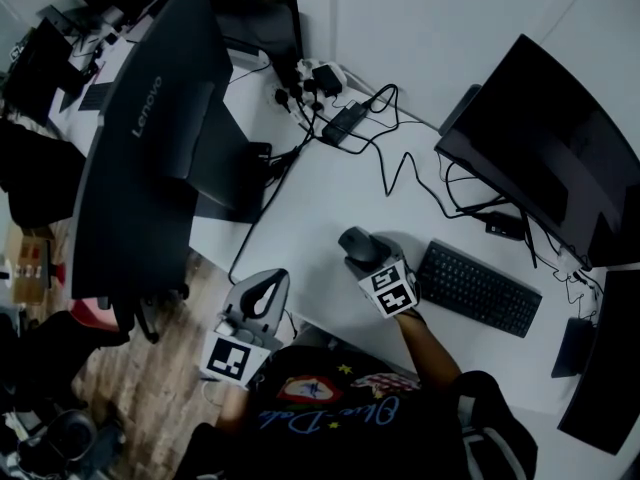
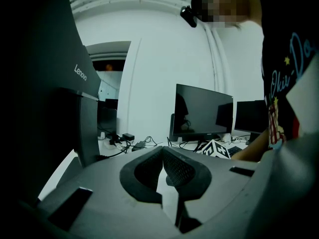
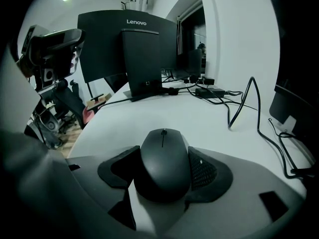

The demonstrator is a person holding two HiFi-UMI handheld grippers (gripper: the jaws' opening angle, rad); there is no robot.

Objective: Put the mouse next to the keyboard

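At the far left, the back of a large dark monitor [image 1: 150, 138] is seen standing on the white desk [image 1: 330, 183], and the word "Lenovo" is printed on it in pale letters. The same word can be read on the monitor back in the left and right gripper views.

Below the monitor, at the desk's near edge, the left gripper [image 1: 275, 280] is held roughly level. Its jaws are seen pressed together at the tips, with nothing caught between them. A cube with black-and-white square markers [image 1: 232, 358] is carried on it; no letters are printed on those markers.

Light cursive script is visible on the person's black shirt [image 1: 330, 413], but it cannot be read with certainty.

Further right, a power strip with plugs [image 1: 310, 80] and a black adapter [image 1: 345, 120] lie at the back of the desk, with black cables [image 1: 400, 173] trailing forward from them.

The mouse [image 3: 163, 171], black and without readable print, is found flat on the desk between the jaws of the right gripper [image 3: 164, 151]. Those jaws are spread wide, one pad [image 3: 202, 171] standing close at each flank, and the gripper is tilted downward. The mouse sits near the left end of the black keyboard [image 1: 478, 288] but apart from it.

At the far right a second dark monitor [image 1: 545, 148] is seen, its screen blank.
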